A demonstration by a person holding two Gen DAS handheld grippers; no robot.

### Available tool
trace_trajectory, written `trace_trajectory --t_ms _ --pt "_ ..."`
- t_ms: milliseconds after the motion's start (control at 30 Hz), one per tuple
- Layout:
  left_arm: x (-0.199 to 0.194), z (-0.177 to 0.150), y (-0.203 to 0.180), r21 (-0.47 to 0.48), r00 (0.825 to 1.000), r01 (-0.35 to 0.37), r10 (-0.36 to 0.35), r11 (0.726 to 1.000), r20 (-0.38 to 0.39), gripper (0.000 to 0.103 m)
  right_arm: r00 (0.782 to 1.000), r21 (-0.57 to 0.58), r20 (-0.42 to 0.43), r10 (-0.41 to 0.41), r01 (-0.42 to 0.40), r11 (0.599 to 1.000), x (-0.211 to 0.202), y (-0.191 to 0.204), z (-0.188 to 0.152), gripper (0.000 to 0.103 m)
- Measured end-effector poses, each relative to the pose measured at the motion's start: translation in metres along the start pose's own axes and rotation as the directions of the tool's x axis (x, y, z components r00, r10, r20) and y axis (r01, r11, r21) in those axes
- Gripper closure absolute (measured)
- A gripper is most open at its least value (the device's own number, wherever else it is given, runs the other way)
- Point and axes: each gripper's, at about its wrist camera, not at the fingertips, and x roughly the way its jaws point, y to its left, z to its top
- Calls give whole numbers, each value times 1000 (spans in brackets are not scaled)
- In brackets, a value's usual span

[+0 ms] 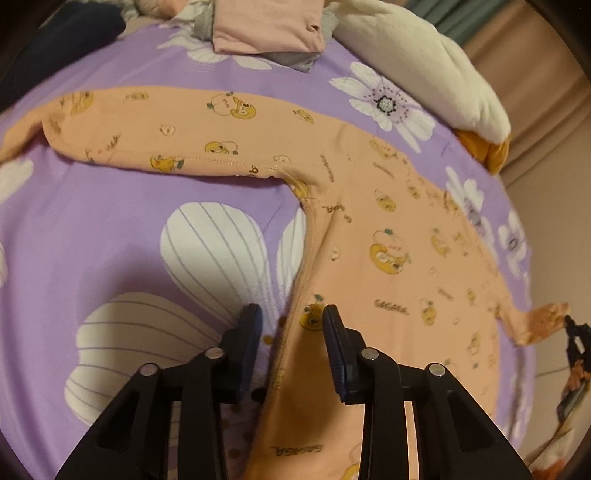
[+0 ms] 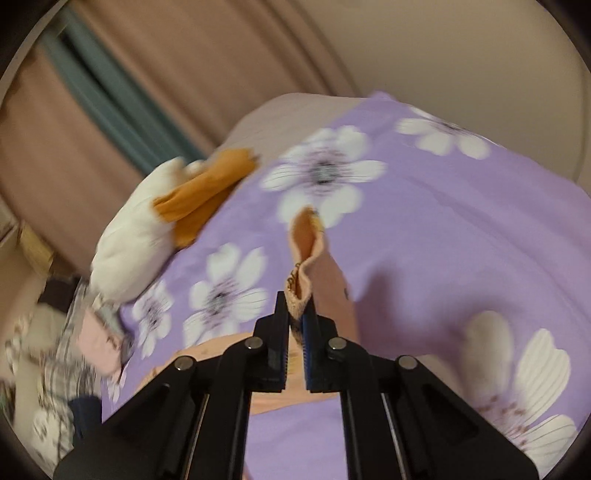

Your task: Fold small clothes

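Note:
An orange child's garment [image 1: 388, 229] with yellow cartoon prints lies spread on the purple flowered bedsheet [image 1: 110, 206], one sleeve stretched to the left. My left gripper [image 1: 291, 317] is open, its fingers astride the garment's left side edge near the hem. My right gripper [image 2: 297, 306] is shut on the cuff of the garment's other sleeve [image 2: 306, 251] and holds it lifted off the sheet. In the left wrist view the right gripper [image 1: 576, 332] shows at the far right, holding that sleeve end.
A folded pink cloth on grey clothes [image 1: 266, 29] lies at the far edge of the bed. A cream and mustard plush cushion [image 1: 436, 66] sits at the back right; it also shows in the right wrist view [image 2: 147, 229]. Curtains [image 2: 129, 92] hang beyond.

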Motion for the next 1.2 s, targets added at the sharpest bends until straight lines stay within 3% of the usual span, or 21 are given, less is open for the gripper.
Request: trace_trajectory --t_ms 133,233,333,400,500,567,667,733,900,1033,1200 --pt "1 0 3 -18 999 30 -30 999 -13 70 998 -53 -37 44 -46 998 15 56 -16 96" --pt "2 2 14 -95 995 95 -98 991 -28 70 992 -71 -82 93 -99 993 29 92 -34 96" --pt "5 6 36 -234 977 197 -211 952 -34 70 987 -104 -118 108 -121 987 44 130 -56 97" --pt "7 6 49 -328 960 253 -278 910 -31 70 976 -108 -158 146 -164 980 56 157 -73 97" --pt "8 6 54 -380 949 279 -313 882 -29 70 959 -141 -217 184 -217 966 70 204 -100 97" --pt "5 6 51 -367 953 268 -300 891 -32 70 947 -184 -251 200 -250 951 77 233 -120 97" --pt "2 4 39 -287 969 223 -244 932 -37 70 928 -246 -306 213 -293 924 87 270 -150 97" --pt "1 3 35 -269 977 198 -213 943 -27 70 917 -272 -332 222 -318 908 93 290 -169 97" --pt "-1 0 34 -305 982 163 -183 938 -38 69 897 -295 -385 218 -343 892 114 312 -201 97" --pt "-9 1 25 -256 991 113 -128 960 -45 68 891 -322 -420 172 -323 890 132 325 -225 97" --pt "-10 5 30 -273 993 108 -118 956 -21 64 861 -323 -476 181 -363 874 150 344 -255 97"
